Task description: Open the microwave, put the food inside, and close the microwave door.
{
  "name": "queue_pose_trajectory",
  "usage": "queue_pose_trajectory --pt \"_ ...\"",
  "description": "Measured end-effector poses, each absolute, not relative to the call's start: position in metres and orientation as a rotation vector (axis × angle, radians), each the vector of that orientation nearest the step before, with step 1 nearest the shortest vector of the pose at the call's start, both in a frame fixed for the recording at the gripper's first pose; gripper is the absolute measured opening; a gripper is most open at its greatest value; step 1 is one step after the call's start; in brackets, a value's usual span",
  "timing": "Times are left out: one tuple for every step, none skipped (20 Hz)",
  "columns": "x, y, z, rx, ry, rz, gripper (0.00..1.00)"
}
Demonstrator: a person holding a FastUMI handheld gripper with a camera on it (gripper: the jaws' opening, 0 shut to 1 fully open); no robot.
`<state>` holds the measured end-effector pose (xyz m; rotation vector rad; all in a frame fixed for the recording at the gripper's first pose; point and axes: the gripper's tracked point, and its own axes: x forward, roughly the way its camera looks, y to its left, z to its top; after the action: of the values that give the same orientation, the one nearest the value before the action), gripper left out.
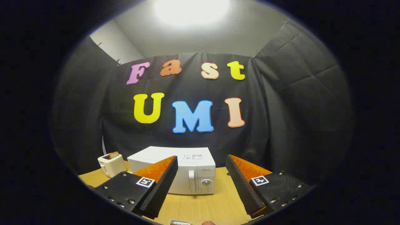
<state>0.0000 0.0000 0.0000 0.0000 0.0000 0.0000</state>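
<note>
Claw [201,184] is being held released, fingers spread wide with nothing between them, hovering above the tabletop [218,200].

Tabletop: pale wood, carrying everything noted below.

Microwave [175,170]: white, being viewed just beyond the fingertips and partly masked by the left finger. Door is judged shut; a vertical handle [191,182] is being seen beside the control panel, with a round dial [205,182] to its right. Claw is standing apart from it, no contact.

Toaster [111,164]: small, white, sitting left of the microwave, near but apart; a browned slice [113,154] is being seen poking out of the top slot.

Food: two small partial items are being glimpsed at the near end of the tabletop, below the fingers, a white-rimmed object [179,222] and a rounded brownish thing [208,222]. Too cropped to identify; whether either is the food cannot be told.

Step in hand: judged as the opening approach, door not yet opened, nothing loaded.

Next move: claw is being called on to advance to the handle, fingers brought either side of it, then a pull outward along the hinge arc.
</note>
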Motion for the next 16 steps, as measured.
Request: queue_pose_trajectory --pt "0.002 0.001 0.001 0.004 -0.002 0.003 0.97" --pt "0.004 0.002 0.001 0.006 -0.002 0.004 0.97" --pt "0.005 0.003 0.001 0.005 -0.004 0.007 0.97" --pt "0.006 0.003 0.002 0.001 -0.005 0.009 0.97" --pt "0.007 0.004 0.003 -0.002 -0.007 0.013 0.97" --pt "0.008 0.005 0.003 -0.005 -0.009 0.017 0.97" --pt "0.009 0.005 0.004 -0.008 -0.010 0.020 0.97" --pt "0.009 0.007 0.003 -0.010 -0.011 0.025 0.97" --pt "0.010 0.007 0.003 -0.011 -0.012 0.028 0.97" --pt "0.010 0.008 0.003 -0.011 -0.014 0.033 0.96" --pt "0.011 0.008 0.004 -0.011 -0.014 0.035 0.96" --pt "0.012 0.008 0.002 -0.012 -0.013 0.037 0.97" --pt "0.013 0.008 0.002 -0.012 -0.012 0.039 0.97" --pt "0.014 0.009 0.001 -0.012 -0.011 0.041 0.97" --pt "0.015 0.009 0.001 -0.011 -0.012 0.043 0.97" --pt "0.016 0.010 0.000 -0.011 -0.011 0.046 0.97"
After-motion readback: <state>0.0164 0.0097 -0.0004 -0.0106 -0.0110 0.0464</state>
